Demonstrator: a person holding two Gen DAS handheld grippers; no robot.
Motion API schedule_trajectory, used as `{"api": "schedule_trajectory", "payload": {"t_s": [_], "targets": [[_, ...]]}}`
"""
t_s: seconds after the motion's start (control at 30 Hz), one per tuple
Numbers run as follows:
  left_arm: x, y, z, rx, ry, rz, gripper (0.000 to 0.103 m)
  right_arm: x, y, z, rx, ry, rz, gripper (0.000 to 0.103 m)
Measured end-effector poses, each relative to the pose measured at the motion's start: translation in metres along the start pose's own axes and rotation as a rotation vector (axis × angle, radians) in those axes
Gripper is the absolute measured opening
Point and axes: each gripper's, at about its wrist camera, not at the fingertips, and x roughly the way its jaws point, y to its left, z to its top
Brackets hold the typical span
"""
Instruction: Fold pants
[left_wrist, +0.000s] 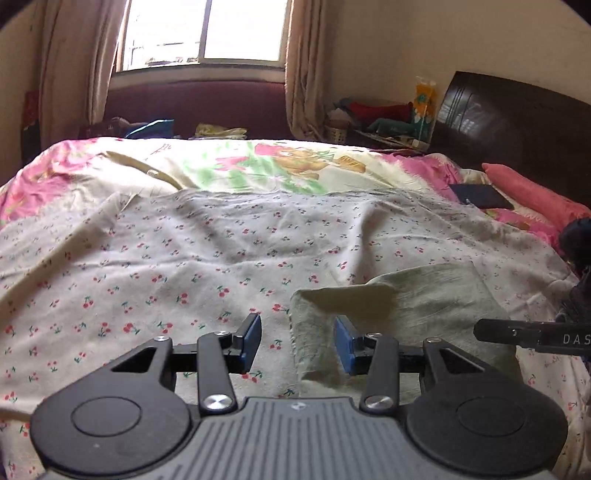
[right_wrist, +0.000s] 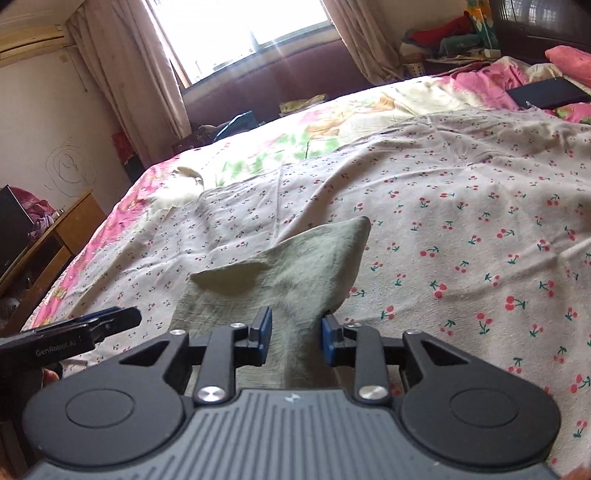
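**Both grips let go of the folded pants**

Our left gripper (left_wrist: 297, 341) sits at the bottom centre of its view, jaws apart, nothing pinched; the pale green pants (left_wrist: 406, 306) lie just past them, lower right. Our right gripper (right_wrist: 296, 334) also stands parted, the cloth running between its pads without being clamped. The pants rest bunched on the cherry-print sheet (left_wrist: 184, 251), one corner raised. We judge a fold just released; next calls for flattening that corner and taking a fresh edge.
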Motion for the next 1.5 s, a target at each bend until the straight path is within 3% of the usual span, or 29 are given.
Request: {"api": "schedule_trajectory", "payload": {"t_s": [0.07, 0.1, 0.2, 0.27, 0.4, 0.5, 0.57, 0.67, 0.8, 0.87, 0.97, 1.13, 1.2, 1.27, 1.37, 1.5], "targets": [[0.018, -0.019, 0.004, 0.086, 0.009, -0.018, 0.057, -0.012, 0.012, -0.009, -0.055, -0.061, -0.045, 0.033], [0.032, -0.026, 0.006, 0.111, 0.025, -0.023, 0.057, -0.018, 0.016, -0.012, -0.102, -0.101, -0.092, 0.042], [0.062, -0.031, 0.008, 0.097, 0.062, -0.034, 0.057, -0.023, 0.009, -0.007, -0.128, -0.19, -0.211, 0.045], [0.072, -0.032, 0.01, 0.088, 0.046, -0.009, 0.057, -0.023, 0.0, 0.001, -0.108, -0.219, -0.205, 0.045], [0.088, -0.025, 0.002, 0.093, 0.058, 0.014, 0.057, 0.005, -0.011, 0.003, -0.028, -0.145, -0.005, 0.044], [0.103, -0.014, -0.013, 0.086, 0.094, 0.02, 0.069, 0.036, -0.016, -0.015, 0.02, -0.017, 0.051, 0.045], [0.105, -0.006, -0.012, 0.021, 0.111, 0.017, 0.076, 0.052, -0.016, -0.027, -0.014, 0.056, 0.025, 0.044], [0.084, -0.002, -0.005, -0.04, 0.085, 0.05, 0.075, 0.032, 0.0, -0.027, -0.091, 0.001, -0.003, 0.046], [0.022, -0.01, -0.018, 0.042, 0.019, 0.098, 0.075, -0.009, 0.02, -0.041, -0.083, -0.039, 0.067, 0.044], [-0.001, -0.017, -0.034, 0.083, 0.027, 0.091, 0.075, -0.019, 0.031, -0.054, -0.132, -0.032, 0.07, 0.044], [-0.017, -0.025, -0.057, 0.137, 0.079, 0.127, 0.075, -0.016, 0.039, -0.061, -0.17, 0.034, 0.004, 0.045], [-0.026, -0.023, -0.07, 0.059, 0.161, 0.133, 0.076, -0.043, 0.04, -0.067, -0.137, -0.014, -0.009, 0.047], [-0.025, -0.024, -0.07, 0.042, 0.181, 0.148, 0.076, -0.031, 0.04, -0.073, -0.159, 0.064, -0.059, 0.047], [-0.035, -0.022, -0.066, -0.035, 0.179, 0.146, 0.075, -0.03, 0.039, -0.073, -0.123, 0.098, -0.064, 0.048], [-0.052, -0.022, -0.068, -0.155, 0.175, 0.1, 0.075, -0.05, 0.043, -0.076, -0.089, 0.053, -0.051, 0.047], [-0.063, -0.044, -0.089, -0.132, 0.191, 0.124, 0.075, -0.056, 0.037, -0.088, -0.046, 0.111, -0.11, 0.047]]}}
